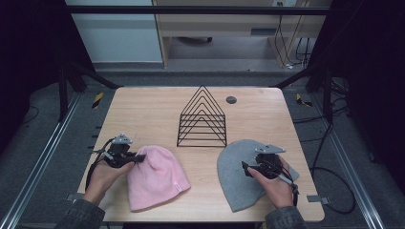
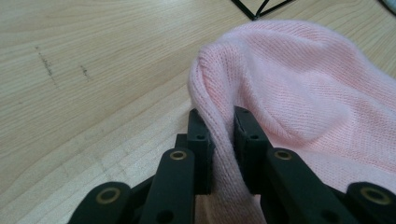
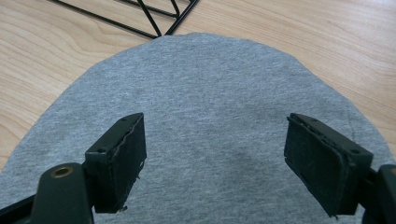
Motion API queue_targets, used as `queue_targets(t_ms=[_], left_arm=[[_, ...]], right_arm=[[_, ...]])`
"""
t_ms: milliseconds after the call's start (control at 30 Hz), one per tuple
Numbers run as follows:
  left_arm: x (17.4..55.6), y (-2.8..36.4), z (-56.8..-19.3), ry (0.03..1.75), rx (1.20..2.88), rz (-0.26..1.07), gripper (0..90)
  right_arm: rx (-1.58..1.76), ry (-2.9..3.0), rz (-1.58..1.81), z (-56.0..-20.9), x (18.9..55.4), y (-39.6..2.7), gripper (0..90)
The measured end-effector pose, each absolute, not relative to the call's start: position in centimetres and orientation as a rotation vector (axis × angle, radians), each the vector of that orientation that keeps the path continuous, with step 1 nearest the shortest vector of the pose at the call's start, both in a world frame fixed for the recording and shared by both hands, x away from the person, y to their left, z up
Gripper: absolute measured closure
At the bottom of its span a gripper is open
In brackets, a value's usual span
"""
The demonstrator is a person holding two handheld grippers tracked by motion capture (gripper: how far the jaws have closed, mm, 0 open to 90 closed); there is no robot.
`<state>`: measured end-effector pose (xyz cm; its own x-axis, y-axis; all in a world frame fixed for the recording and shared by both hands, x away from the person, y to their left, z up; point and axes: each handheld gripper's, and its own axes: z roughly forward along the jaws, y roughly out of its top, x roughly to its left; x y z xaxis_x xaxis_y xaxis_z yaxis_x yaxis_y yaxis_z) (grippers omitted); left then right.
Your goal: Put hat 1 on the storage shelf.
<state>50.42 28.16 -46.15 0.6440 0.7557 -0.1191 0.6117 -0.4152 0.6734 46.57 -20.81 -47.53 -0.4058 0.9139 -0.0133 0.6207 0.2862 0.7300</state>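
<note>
A pink knit beanie (image 1: 155, 177) lies on the left front of the wooden table (image 1: 153, 109). My left gripper (image 1: 139, 158) sits at its upper left edge. In the left gripper view a raised fold of the pink beanie (image 2: 299, 88) is pinched between the two pads of the left gripper (image 2: 223, 130), so it is shut on the fabric. A grey beanie (image 1: 234, 176) lies flat at the right front. My right gripper (image 1: 244, 168) hovers over it, open. In the right gripper view the right gripper (image 3: 215, 158) has wide jaws with the grey beanie (image 3: 210, 107) flat beneath them.
A black wire rack (image 1: 202, 118) of triangular dividers stands at the table's middle, behind both hats; its base wires (image 3: 140, 18) lie just past the grey hat. A dark round cap (image 1: 231, 99) sits at the back right. Dark frame posts flank the table.
</note>
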Motion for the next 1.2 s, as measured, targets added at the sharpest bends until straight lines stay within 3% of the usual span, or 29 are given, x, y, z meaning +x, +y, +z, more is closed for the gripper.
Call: queue_targets(t_ms=[467, 700, 1200], left_arm=[[49.2, 27.6, -44.6, 0.966, 2.140, 0.315, 78.9], [48.3, 26.6, -42.0, 0.871, 2.107, 0.357, 79.4], [46.7, 23.1, -33.7, 0.649, 2.121, 0.477, 79.5]], right_arm=[[1.385, 2.091, 0.908, -47.3, 46.6, -21.1, 21.1], [1.389, 2.066, 0.934, -46.9, 46.4, -21.3, 21.1], [1.098, 2.124, 1.121, -40.8, 45.8, -15.4, 23.0]])
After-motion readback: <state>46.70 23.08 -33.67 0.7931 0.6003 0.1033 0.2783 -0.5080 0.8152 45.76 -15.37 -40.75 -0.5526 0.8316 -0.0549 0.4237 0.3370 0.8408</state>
